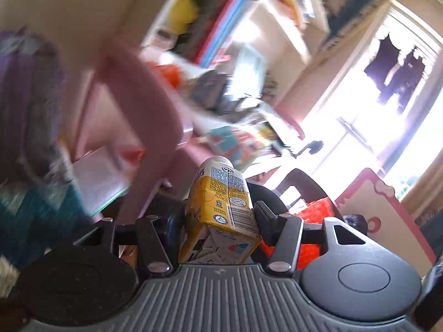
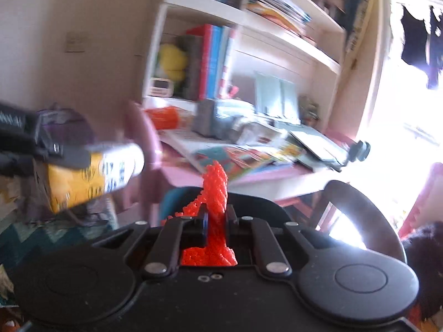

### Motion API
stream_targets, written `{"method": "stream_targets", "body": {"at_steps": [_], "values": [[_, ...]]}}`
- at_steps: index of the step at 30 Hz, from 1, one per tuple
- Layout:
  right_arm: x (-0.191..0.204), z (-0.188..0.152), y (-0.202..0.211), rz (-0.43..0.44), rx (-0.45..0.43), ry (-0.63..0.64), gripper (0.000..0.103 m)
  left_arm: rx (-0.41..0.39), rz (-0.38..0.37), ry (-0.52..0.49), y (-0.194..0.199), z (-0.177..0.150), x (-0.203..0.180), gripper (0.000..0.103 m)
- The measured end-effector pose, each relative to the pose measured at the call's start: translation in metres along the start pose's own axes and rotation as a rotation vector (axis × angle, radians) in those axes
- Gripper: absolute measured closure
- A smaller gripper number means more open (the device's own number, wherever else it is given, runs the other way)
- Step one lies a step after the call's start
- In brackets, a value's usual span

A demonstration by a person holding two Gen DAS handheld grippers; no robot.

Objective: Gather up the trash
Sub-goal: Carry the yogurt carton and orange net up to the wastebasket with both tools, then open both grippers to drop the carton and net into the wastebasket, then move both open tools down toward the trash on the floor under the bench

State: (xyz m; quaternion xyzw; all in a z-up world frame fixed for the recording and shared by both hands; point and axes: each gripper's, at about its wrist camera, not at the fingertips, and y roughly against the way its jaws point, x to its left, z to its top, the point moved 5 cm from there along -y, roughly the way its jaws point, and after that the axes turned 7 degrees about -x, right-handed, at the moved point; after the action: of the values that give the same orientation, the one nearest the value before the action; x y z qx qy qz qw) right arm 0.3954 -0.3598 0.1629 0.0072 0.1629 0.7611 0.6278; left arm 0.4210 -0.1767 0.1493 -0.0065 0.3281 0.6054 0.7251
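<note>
We see a white shelf unit (image 2: pixel 277 41) w/ flat boards filling the 12 o'clock region of the right wrist view, stacked w/ books and a soft yellow plush toy (image 2: pixel 173 62) at abt 10 o'clock of centre. Below it a pink desk (image 2: pixel 249 177) runs toward 3 o'clock, its top littered w/ glossy printed paper. A rounded pink chair back (image 1: pixel 144 88) curves across the left wrist view at 10 o'clock, smooth plastic, blurred. A bright window (image 1: pixel 373 110) glares at 2–3 o'clock.

Our left gripper (image 1: pixel 218 215) has its black jaws clamped on a yellow drink carton (image 1: pixel 221 202): boxy paperboard body, folded base seams facing the camera, rounded white screw cap pointing away at 12 o'clock. The same carton shows in the right wrist view at 9 o'clock, tilted, pinched by the dark fingers.

Our right gripper (image 2: pixel 217 221) has its jaws nearly closed on a strip of orange net (image 2: pixel 216 193), a bumpy, knobbly plastic mesh, crumpled; it sticks up past the fingertips toward 12 o'clock and bunches behind the pads near the gripper body.
</note>
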Motion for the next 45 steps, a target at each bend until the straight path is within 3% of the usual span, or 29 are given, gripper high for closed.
{"method": "stream_targets", "body": {"at_steps": [4, 9, 17, 24, 32, 45], "values": [[-0.03, -0.014, -0.017, -0.038, 0.042, -0.034, 0.093, 0.0, -0.057, -0.054, -0.029, 0.0, -0.047, 0.049], [-0.041, -0.041, -0.031, -0.056, 0.105, -0.025, 0.093, 0.082, -0.06, -0.148, -0.068, -0.027, -0.08, 0.049], [-0.043, -0.064, -0.038, -0.052, 0.161, 0.001, 0.089, 0.191, 0.008, -0.282, -0.113, -0.069, -0.09, 0.048], [-0.047, -0.071, -0.043, -0.062, 0.184, -0.011, 0.081, 0.278, 0.046, -0.297, -0.141, -0.081, -0.088, 0.048], [-0.048, -0.076, -0.037, -0.055, 0.197, 0.0, 0.063, 0.283, 0.037, -0.301, -0.138, -0.083, -0.088, 0.049], [-0.033, -0.061, 0.008, 0.015, 0.143, -0.04, 0.053, 0.223, 0.019, -0.31, -0.082, -0.069, -0.08, 0.045]]}}
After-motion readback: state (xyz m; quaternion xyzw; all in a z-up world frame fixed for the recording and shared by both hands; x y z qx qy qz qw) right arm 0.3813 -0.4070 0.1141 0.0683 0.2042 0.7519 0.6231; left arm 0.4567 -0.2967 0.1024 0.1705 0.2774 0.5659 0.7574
